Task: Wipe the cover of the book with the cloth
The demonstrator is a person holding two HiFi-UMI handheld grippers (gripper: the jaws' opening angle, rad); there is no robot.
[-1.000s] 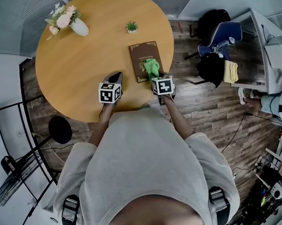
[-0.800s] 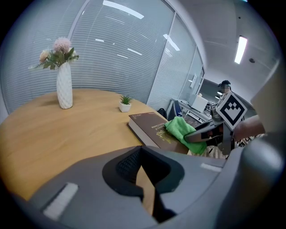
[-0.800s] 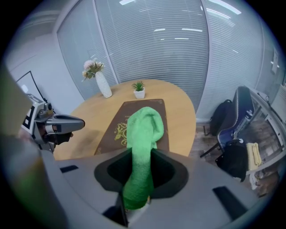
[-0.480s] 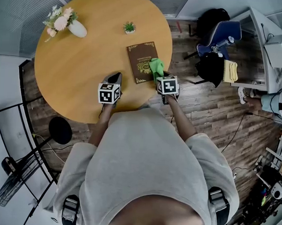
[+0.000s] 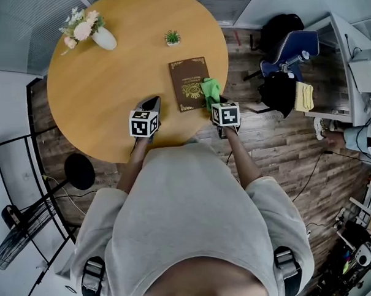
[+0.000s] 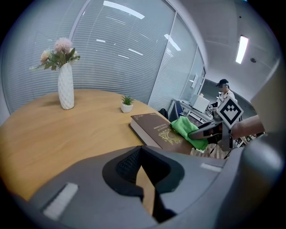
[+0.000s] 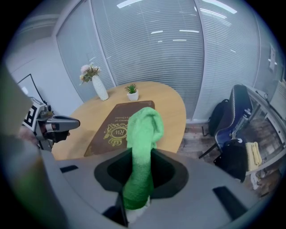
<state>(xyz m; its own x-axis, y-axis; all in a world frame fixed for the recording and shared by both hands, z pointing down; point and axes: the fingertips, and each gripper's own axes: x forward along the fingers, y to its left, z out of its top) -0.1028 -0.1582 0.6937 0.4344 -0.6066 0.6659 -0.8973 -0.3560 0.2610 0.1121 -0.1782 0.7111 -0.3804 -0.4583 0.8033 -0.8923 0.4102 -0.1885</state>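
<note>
Right gripper pinching the green cloth at the book's right edge.
Its jaws clamp the cloth, whose free end lies on the brown book, close to the rim of the round wooden table. The left gripper, jaws pressed together on nothing, is over the tabletop just left of the book. Farther off stand a small potted plant and a white vase of flowers.

The cloth hides the near right edge of the book.
</note>
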